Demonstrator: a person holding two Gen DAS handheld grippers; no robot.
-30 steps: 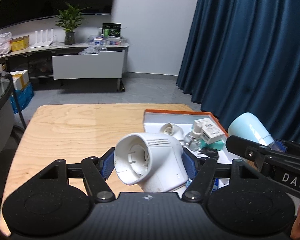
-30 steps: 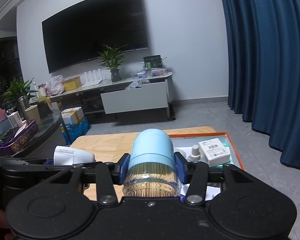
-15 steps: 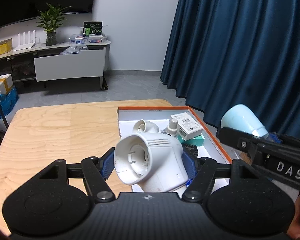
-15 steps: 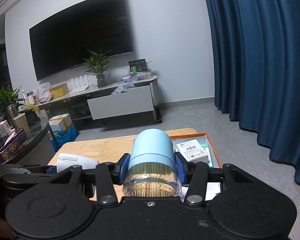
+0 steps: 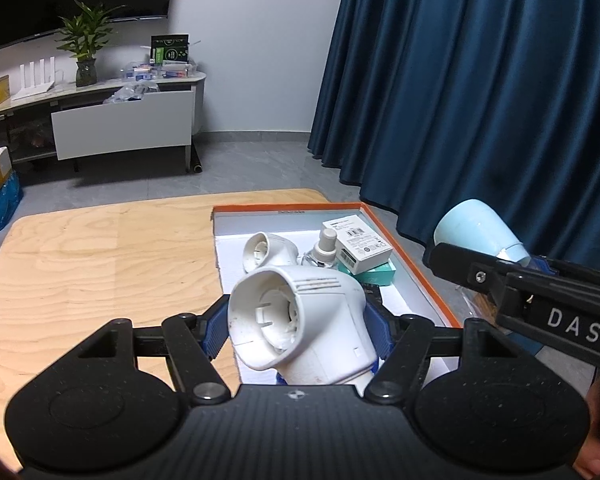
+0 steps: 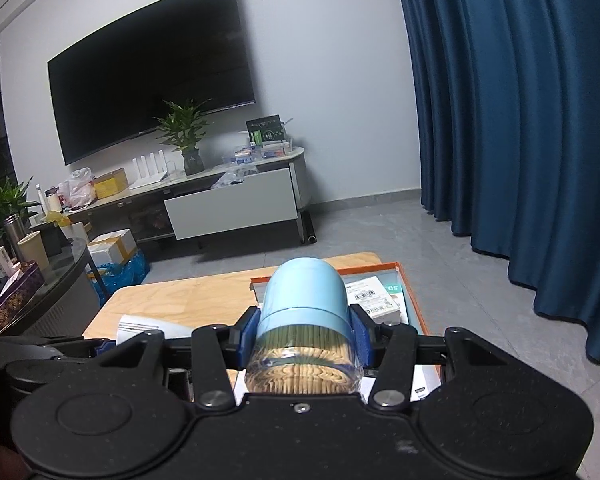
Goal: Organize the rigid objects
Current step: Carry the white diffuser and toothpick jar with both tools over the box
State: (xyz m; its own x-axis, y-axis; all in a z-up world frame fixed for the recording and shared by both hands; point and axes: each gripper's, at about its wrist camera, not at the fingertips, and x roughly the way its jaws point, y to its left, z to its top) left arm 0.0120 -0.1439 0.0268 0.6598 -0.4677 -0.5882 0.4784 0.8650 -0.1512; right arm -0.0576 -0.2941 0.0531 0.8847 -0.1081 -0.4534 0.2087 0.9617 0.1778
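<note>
My left gripper (image 5: 296, 328) is shut on a white plastic funnel-shaped part (image 5: 300, 320), held above the near end of an orange-rimmed box (image 5: 404, 248) on the wooden table (image 5: 100, 264). Inside the box lie a second white part (image 5: 266, 250), a small bottle (image 5: 324, 248), a white carton (image 5: 362, 244) and a teal carton (image 5: 376, 272). My right gripper (image 6: 302, 334) is shut on a toothpick jar with a light blue cap (image 6: 304, 300), to the right of the box; the blue-capped jar (image 5: 476, 228) also shows in the left wrist view.
A dark blue curtain (image 5: 480, 92) hangs close behind the box on the right. A TV stand (image 6: 228, 204) with a plant (image 6: 186, 128) lines the far wall under a television (image 6: 148, 80). A glass side table (image 6: 28, 292) with clutter stands at the left.
Both grippers have shifted right across the table, so the box now lies straight ahead of the left one. Both grips are unchanged.
</note>
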